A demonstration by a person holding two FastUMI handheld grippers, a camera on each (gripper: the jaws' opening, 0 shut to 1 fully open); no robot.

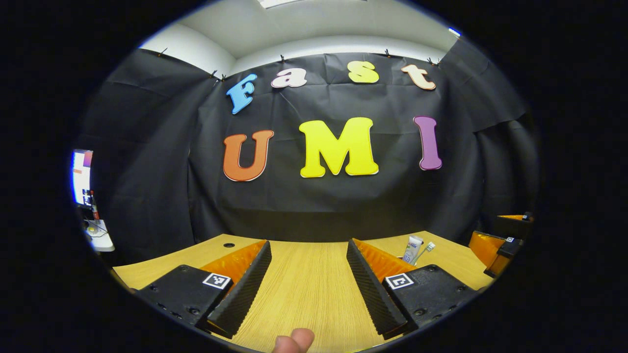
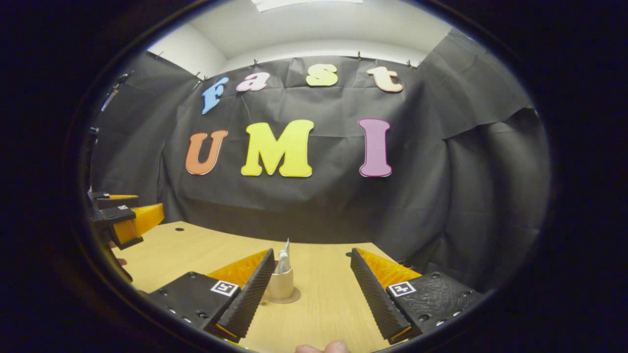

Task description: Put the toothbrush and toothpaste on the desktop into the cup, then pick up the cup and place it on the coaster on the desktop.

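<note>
Both the left gripper (image 1: 308,267) and right gripper (image 2: 310,272) are spread wide, holding nothing above the surface (image 2: 324,299). The cup (image 2: 280,285) stands on the coaster (image 2: 296,297), with toothpaste (image 1: 412,249) and toothbrush (image 1: 426,250) upright inside.

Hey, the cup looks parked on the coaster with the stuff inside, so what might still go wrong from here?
The cup stands close beside the right gripper's left finger, so a sideways swing could tip it off the coaster.
The toothpaste and toothbrush stick up above the rim, making it top-heavy if bumped.

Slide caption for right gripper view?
Open right gripper facing cup, toothpaste inside, standing on coaster.
</note>
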